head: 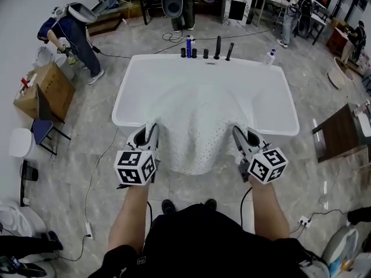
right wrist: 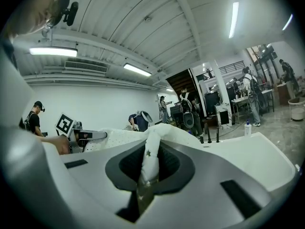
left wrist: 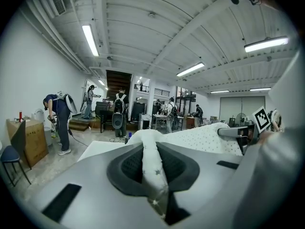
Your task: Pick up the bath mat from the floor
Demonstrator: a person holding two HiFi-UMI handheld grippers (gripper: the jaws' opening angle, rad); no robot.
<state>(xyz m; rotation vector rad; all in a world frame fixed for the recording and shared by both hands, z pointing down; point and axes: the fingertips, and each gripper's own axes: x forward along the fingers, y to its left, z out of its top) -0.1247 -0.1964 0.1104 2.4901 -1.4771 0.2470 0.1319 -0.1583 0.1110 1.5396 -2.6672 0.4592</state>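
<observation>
big workshop w/ grey stone floor [head: 87, 138], white bathtub [head: 130, 91] in the middle. white star-dotted bath mat [head: 200, 126] is off the floor, draped over the tub's near rim (far part lies inside). left gripper [head: 147, 134] & right gripper [head: 241, 135] each pinched tight on a near-edge fold.

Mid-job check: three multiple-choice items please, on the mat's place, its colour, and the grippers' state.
1. Where is the bath mat? A flat on the floor; B held up between the left gripper and right gripper by the bathtub; C on a chair.
2. Its colour? A white; B blue; C black.
3. The grippers? A both open; B both shut on the mat; C only the left shut.
Answers: B, it hangs between them; A, white starred fabric; B, each gripper view shows fabric pinched.
</observation>
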